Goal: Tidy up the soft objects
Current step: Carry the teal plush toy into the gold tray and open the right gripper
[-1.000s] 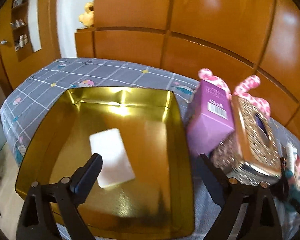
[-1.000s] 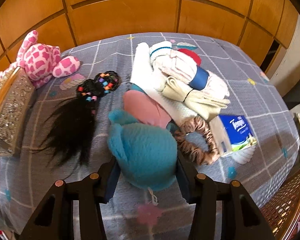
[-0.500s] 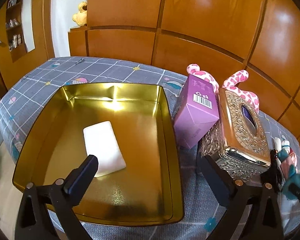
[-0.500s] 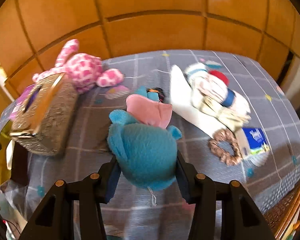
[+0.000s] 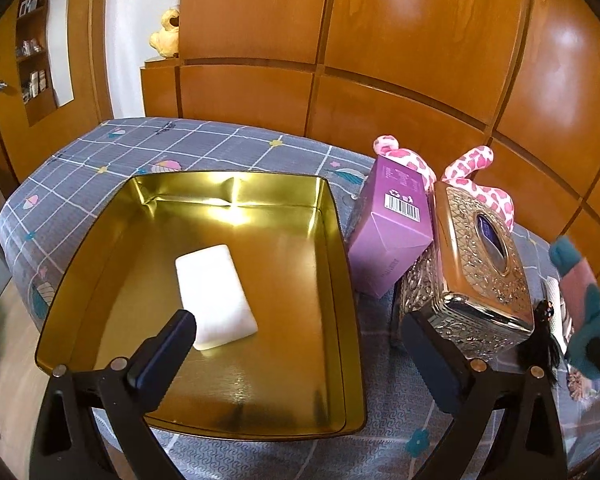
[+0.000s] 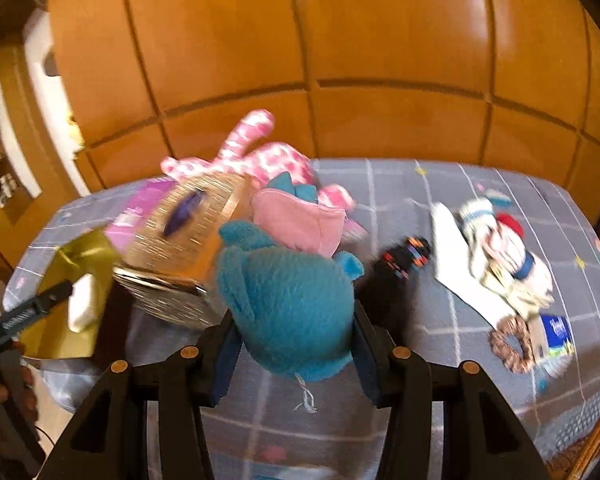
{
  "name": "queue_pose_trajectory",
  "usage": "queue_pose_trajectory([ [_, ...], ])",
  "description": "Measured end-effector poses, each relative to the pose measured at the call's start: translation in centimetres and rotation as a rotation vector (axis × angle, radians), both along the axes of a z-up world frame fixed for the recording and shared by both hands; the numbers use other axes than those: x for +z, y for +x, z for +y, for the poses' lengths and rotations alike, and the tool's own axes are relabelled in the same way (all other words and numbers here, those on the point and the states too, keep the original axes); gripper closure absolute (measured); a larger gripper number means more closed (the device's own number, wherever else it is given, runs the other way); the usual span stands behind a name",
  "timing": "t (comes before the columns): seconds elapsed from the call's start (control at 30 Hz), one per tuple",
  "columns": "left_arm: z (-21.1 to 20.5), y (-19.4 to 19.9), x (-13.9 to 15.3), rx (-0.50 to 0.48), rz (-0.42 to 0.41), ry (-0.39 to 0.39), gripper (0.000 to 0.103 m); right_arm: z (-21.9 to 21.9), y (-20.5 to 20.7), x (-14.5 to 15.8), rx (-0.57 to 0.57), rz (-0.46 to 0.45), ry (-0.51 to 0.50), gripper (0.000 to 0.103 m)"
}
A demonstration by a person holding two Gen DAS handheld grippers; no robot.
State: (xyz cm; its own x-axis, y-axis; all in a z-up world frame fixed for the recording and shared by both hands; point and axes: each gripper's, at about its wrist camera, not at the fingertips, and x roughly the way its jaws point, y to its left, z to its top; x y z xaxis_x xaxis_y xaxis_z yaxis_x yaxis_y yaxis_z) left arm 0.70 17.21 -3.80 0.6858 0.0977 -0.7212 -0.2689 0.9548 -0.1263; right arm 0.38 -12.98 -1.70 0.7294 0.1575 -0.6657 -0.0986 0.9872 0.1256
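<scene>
My right gripper is shut on a teal and pink plush toy and holds it in the air above the bed. The toy also shows at the right edge of the left wrist view. A gold tin tray lies on the bed with a white pad inside it; the tray also shows at the left of the right wrist view. My left gripper is open and empty over the tray's near edge. A pink spotted plush lies behind the boxes.
A purple box and an ornate gold tissue box stand right of the tray. On the bed's right side lie a black hairpiece, folded socks and cloths, a brown scrunchie and a tissue pack. Wooden panels stand behind.
My right gripper has lifted the teal plush off the bed and carried it left toward the boxes and tray. My left gripper has drawn back a little from the tray, still open.
</scene>
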Motion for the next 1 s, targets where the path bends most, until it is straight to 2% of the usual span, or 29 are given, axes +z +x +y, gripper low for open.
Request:
queue_pose_trajectory([
  [0.1,0.2,-0.3,0.2,0.005,-0.003,0.005,0.0,1.5,-0.1,1.0,0.05,-0.037,0.005,0.053],
  [0.43,0.7,-1.4,0.9,0.019,-0.011,0.025,0.0,6.4,0.6,2.1,0.197,-0.072,0.002,0.053],
  [1.0,2.7,-2.9,1.5,0.063,-0.02,0.023,0.0,15.6,3.3,1.7,0.412,-0.052,-0.047,0.052],
])
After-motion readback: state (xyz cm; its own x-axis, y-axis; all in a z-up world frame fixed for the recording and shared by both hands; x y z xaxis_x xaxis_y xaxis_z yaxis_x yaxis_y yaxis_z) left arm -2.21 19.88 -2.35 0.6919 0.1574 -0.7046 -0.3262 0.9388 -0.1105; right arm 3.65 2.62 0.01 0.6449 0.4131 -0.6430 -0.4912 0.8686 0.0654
